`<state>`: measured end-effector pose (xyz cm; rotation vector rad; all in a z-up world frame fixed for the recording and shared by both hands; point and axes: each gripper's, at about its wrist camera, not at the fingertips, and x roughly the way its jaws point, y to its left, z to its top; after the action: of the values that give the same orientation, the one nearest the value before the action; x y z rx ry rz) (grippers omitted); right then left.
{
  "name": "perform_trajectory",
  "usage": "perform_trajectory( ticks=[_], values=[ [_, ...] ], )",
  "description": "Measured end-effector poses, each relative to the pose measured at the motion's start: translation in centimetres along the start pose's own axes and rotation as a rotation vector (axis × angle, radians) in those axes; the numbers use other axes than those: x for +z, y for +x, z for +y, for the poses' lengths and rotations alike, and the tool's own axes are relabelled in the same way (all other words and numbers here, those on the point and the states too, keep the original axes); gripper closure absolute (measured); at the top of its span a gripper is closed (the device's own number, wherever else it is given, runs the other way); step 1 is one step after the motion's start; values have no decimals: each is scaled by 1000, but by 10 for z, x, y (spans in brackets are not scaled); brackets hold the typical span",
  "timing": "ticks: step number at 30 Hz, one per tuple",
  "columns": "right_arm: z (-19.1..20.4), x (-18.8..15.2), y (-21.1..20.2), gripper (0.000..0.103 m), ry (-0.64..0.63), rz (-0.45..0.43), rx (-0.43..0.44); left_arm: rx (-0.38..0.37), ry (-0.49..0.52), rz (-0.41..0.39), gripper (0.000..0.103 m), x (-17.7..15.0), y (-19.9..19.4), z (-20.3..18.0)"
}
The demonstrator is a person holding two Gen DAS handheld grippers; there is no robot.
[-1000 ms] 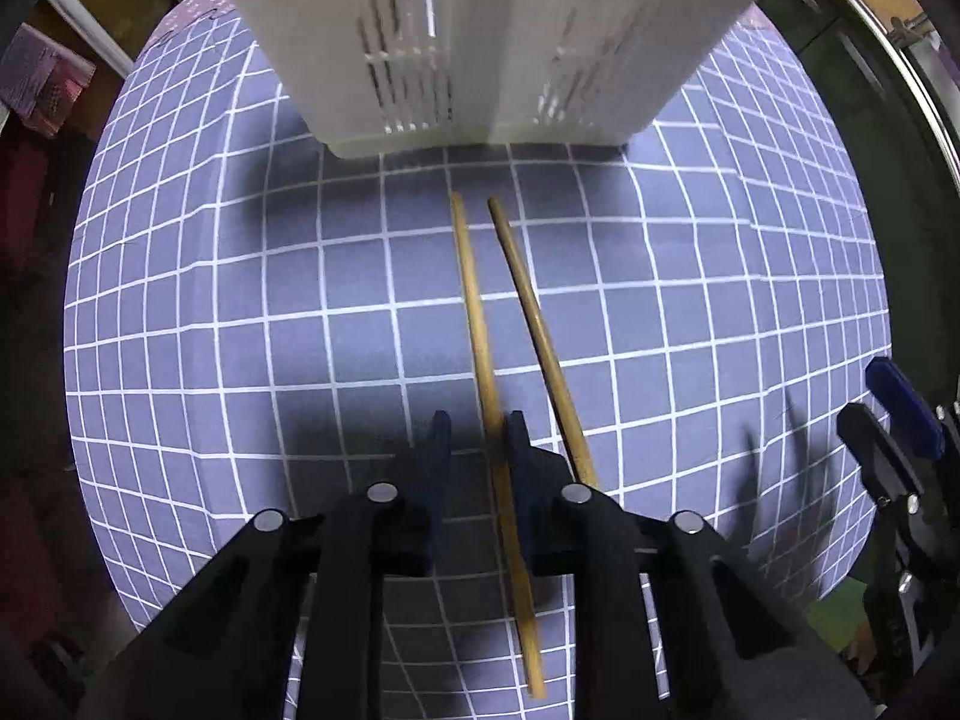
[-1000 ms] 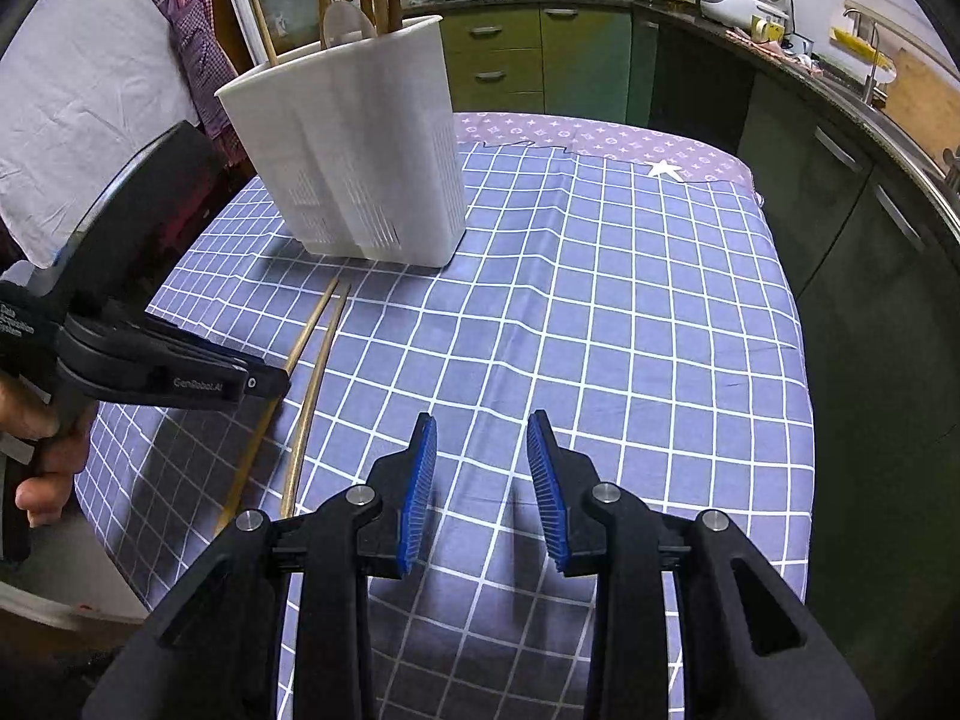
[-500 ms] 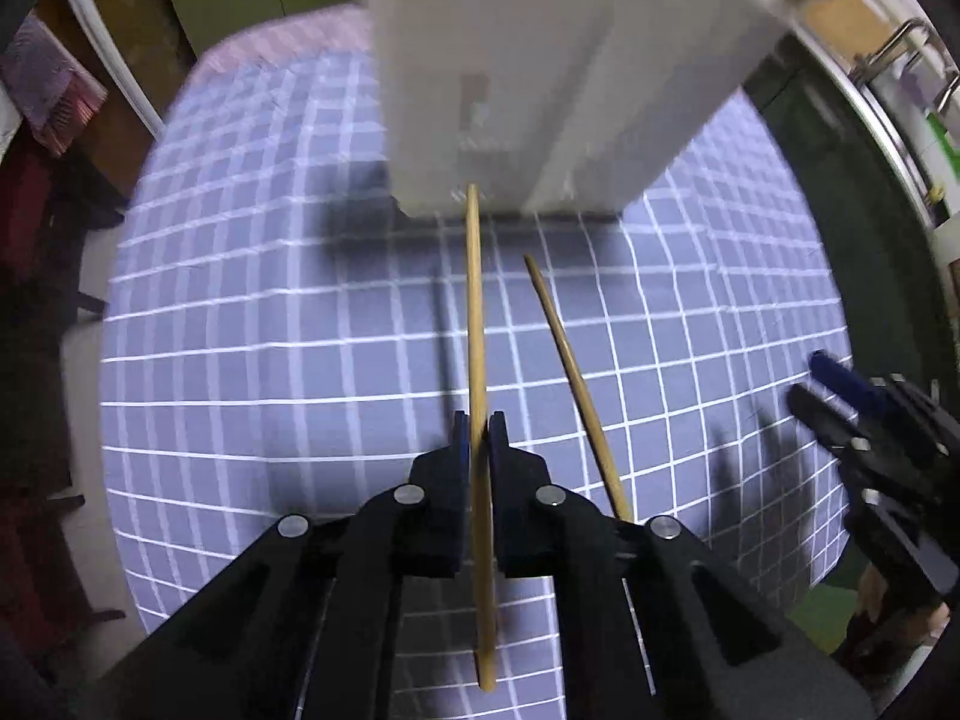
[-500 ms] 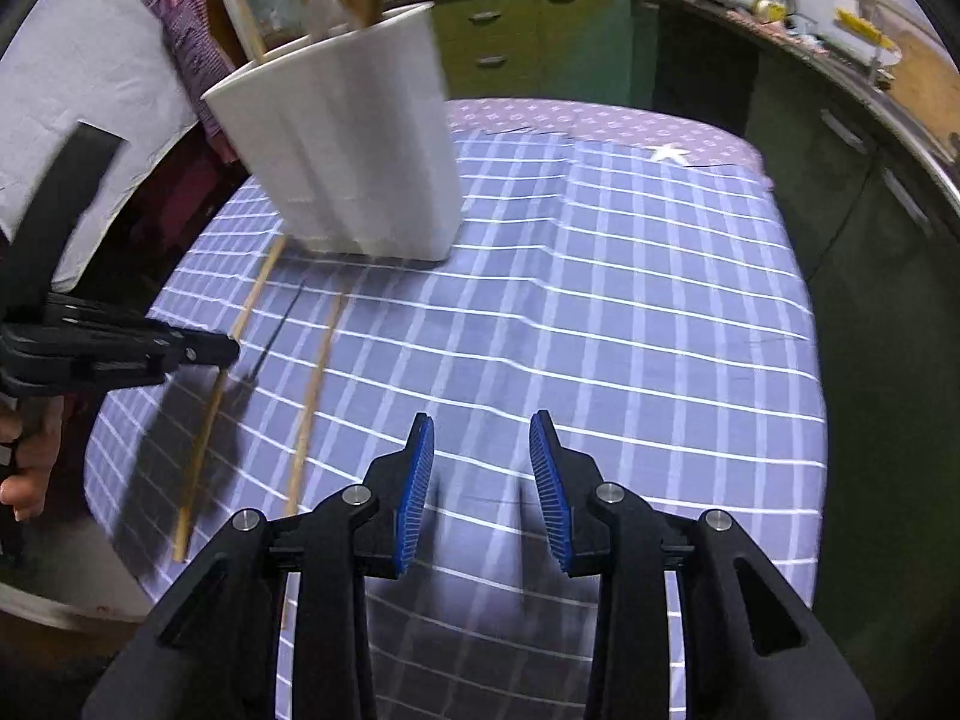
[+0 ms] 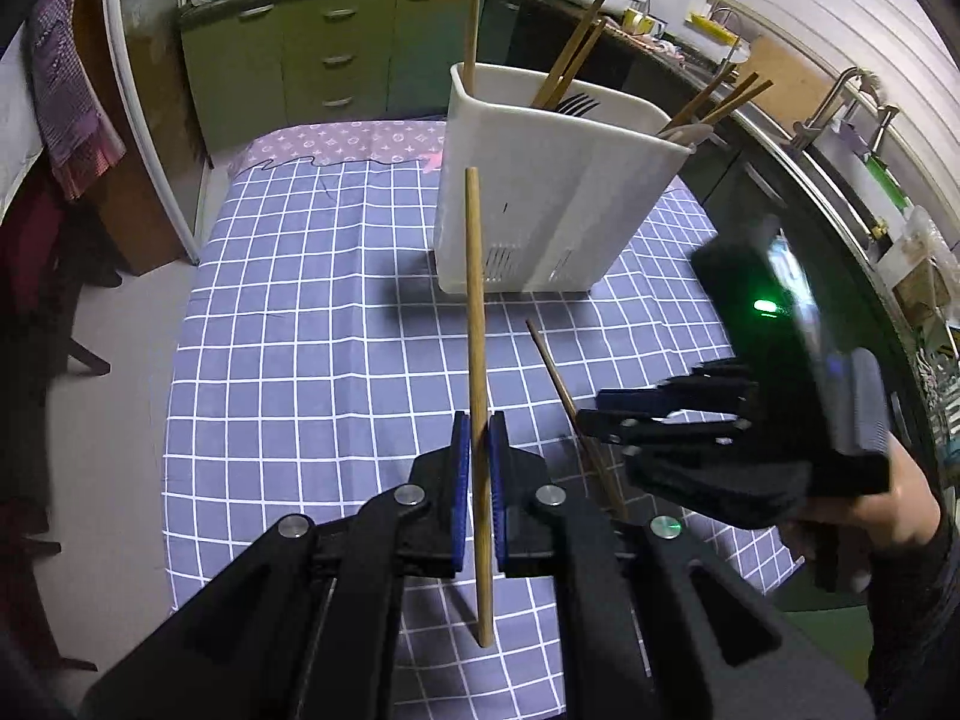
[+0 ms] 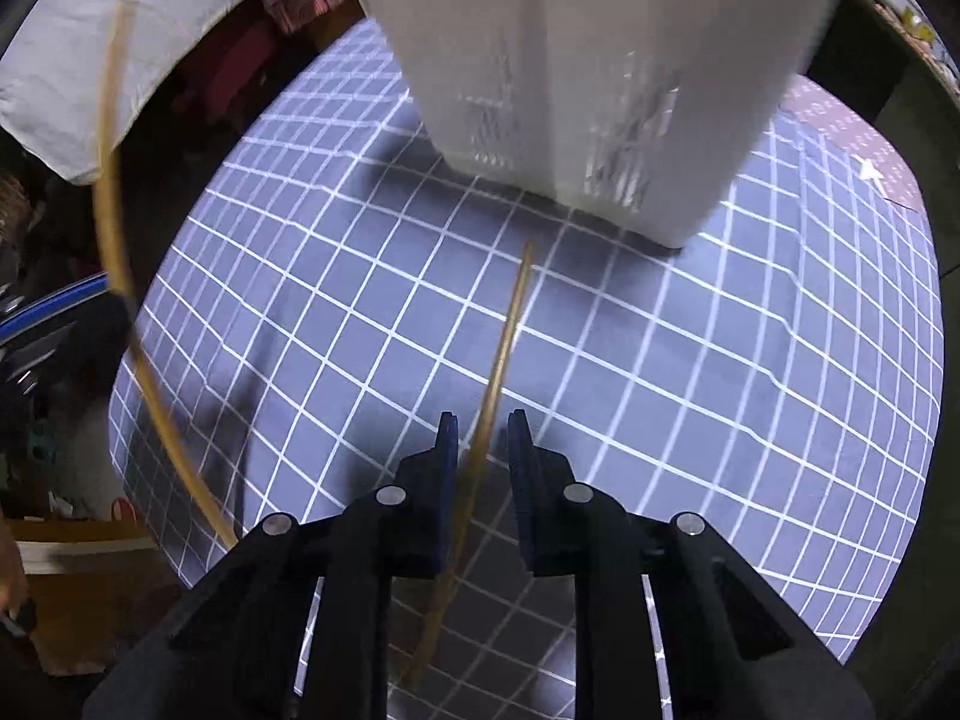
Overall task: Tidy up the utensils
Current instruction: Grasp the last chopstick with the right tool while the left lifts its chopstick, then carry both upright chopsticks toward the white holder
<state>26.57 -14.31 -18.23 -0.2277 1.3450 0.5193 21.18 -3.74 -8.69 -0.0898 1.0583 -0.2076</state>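
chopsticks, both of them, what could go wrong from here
The left tool pinches its chopstick at one point, so the long stick could pivot or slip on the way to the white holder.

The right tool has just been closing; the second chopstick lies off-centre between its pads, not yet clamped, and might roll aside on the checked cloth.

The two tools work close together and could knock each other.

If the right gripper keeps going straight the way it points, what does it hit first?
Most likely the chopstick lying on the checked cloth. It already runs between the right gripper's jaws, which have just been closing. How far above it the tips are is unclear.
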Motion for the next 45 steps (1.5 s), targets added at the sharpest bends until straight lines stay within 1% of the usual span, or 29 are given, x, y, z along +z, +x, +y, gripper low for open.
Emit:
perform_trajectory(
  ticks=[2, 6, 9, 10, 13, 16, 22, 29, 31, 34, 36, 41, 45],
  values=[
    [5, 2, 7, 88, -7, 25, -26, -5, 8, -5, 97, -1, -2, -1],
    [11, 4, 16, 88, -6, 47, -56, -17, 22, -9, 97, -4, -7, -2],
    [13, 4, 18, 91, -6, 37, -72, -24, 29, -5, 97, -5, -5, -4],
    [12, 4, 18, 93, -5, 31, -76, -27, 31, -2, 97, -5, -5, -5],
    [10, 0, 14, 95, 8, 7, -67, -28, 32, 2, 97, -6, -3, -5],
    [7, -9, -3, 96, 19, -50, -32, -31, 30, 0, 97, -7, -4, -5],
    [-1, -39, -53, 96, 43, -205, 30, -29, 58, -34, 97, -9, -12, -11],
    [-11, -90, -117, 96, 59, -413, 42, -28, 98, -82, 97, -14, -24, -18],
    [-12, -106, -129, 96, 63, -451, 39, -34, 111, -94, 97, -17, -28, -20],
    [-8, -126, -137, 96, 67, -493, 24, -43, 115, -100, 97, -19, -33, -22],
    [-8, -136, -142, 96, 71, -511, 30, -43, 123, -108, 97, -22, -36, -23],
    [-8, -150, -147, 96, 72, -532, 34, -42, 139, -125, 97, -29, -45, -25],
    [-7, -155, -148, 96, 69, -538, 35, -34, 162, -158, 97, -33, -55, -27]
  ],
)
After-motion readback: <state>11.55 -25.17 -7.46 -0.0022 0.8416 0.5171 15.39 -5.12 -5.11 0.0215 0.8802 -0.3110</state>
